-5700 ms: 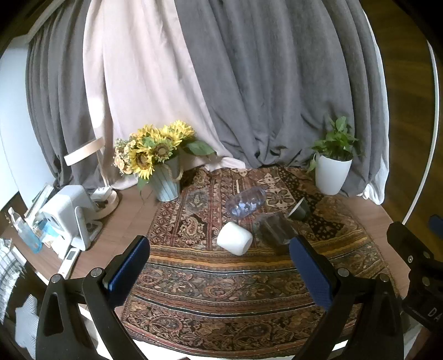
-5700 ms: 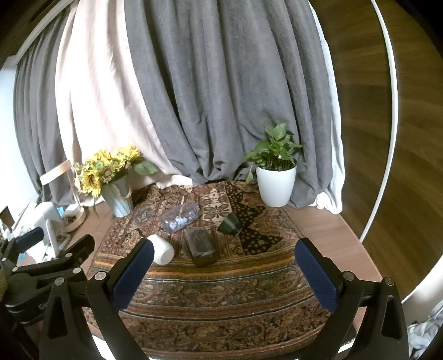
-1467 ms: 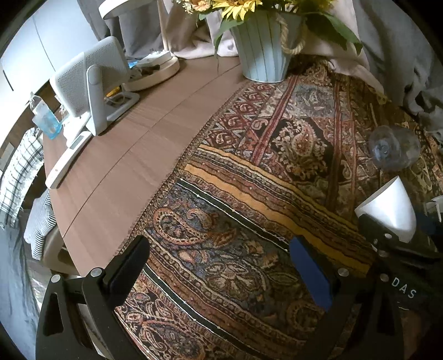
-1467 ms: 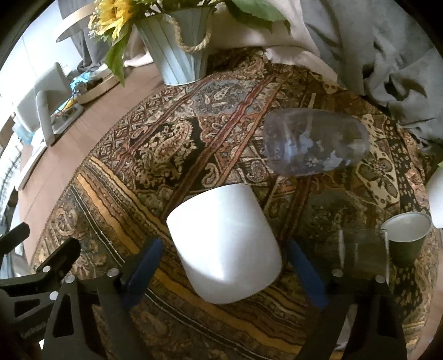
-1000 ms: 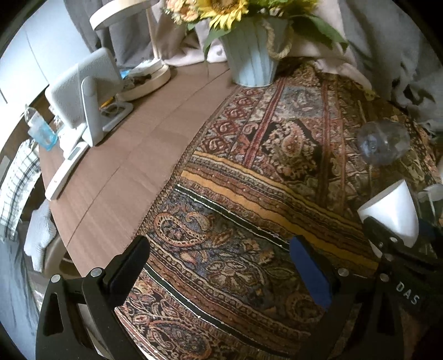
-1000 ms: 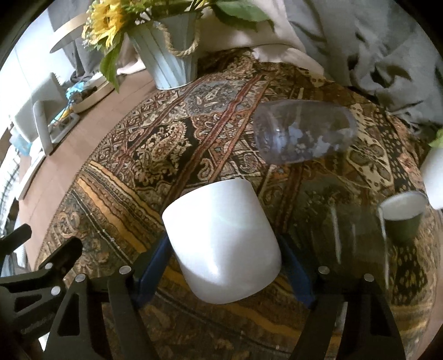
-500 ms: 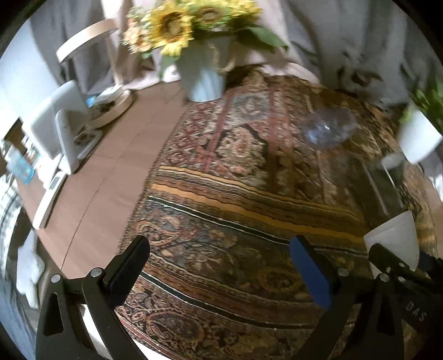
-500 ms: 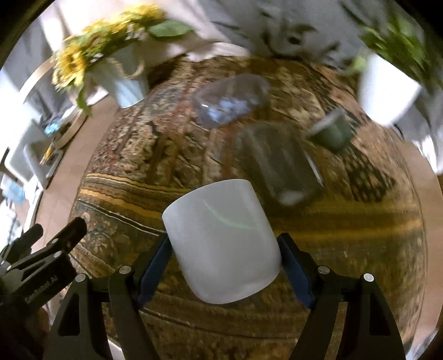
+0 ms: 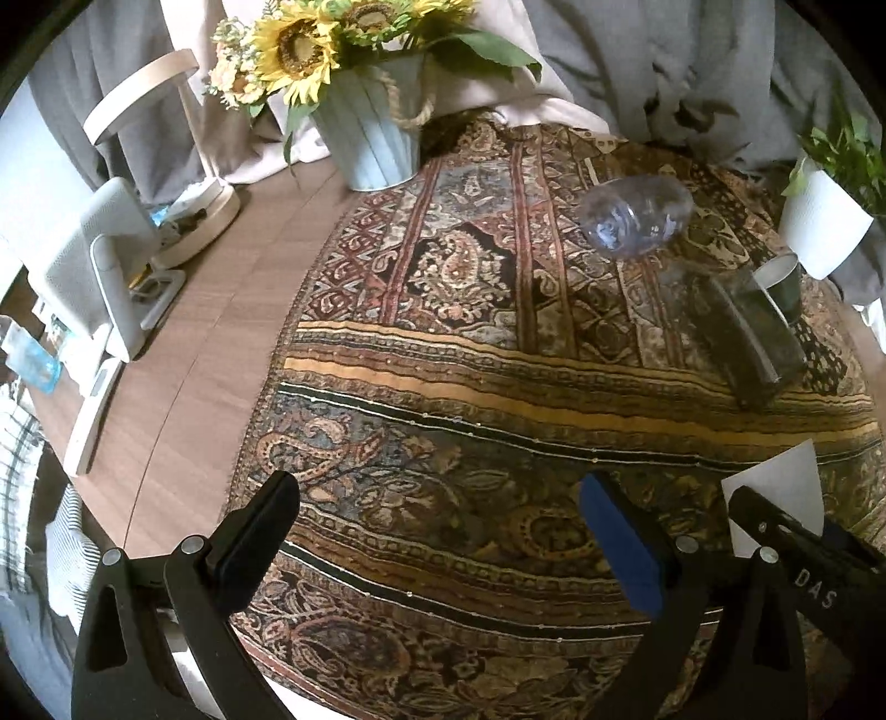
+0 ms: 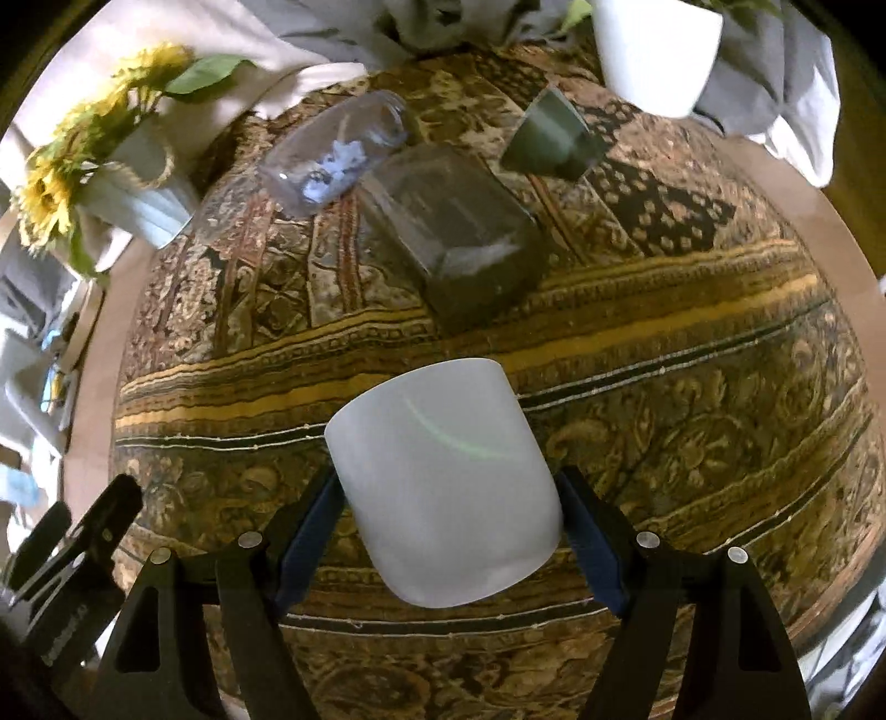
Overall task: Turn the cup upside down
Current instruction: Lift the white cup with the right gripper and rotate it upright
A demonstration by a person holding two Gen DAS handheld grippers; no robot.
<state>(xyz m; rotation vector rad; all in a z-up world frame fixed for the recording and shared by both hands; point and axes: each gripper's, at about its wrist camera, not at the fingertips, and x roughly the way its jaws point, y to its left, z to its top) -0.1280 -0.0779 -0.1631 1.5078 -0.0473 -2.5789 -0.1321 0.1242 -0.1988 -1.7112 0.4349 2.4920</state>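
Note:
My right gripper (image 10: 448, 515) is shut on the white cup (image 10: 443, 482) and holds it above the near part of the patterned cloth (image 10: 692, 387), its flat base turned away from the camera. The cup also shows at the right edge of the left wrist view (image 9: 781, 493), with the right gripper's black frame below it. My left gripper (image 9: 443, 531) is open and empty, low over the cloth's near left part (image 9: 443, 387).
On the cloth lie a clear bluish glass (image 10: 338, 155), a dark square glass (image 10: 454, 232) and a small dark green cup (image 10: 554, 138). A white plant pot (image 10: 653, 50) stands behind, a sunflower vase (image 9: 365, 133) at back left. White devices (image 9: 105, 266) sit on the wooden table at left.
The right gripper closed on the white cup, lifted it off the cloth and drew it back toward the near edge. The left gripper pulled back and turned right.

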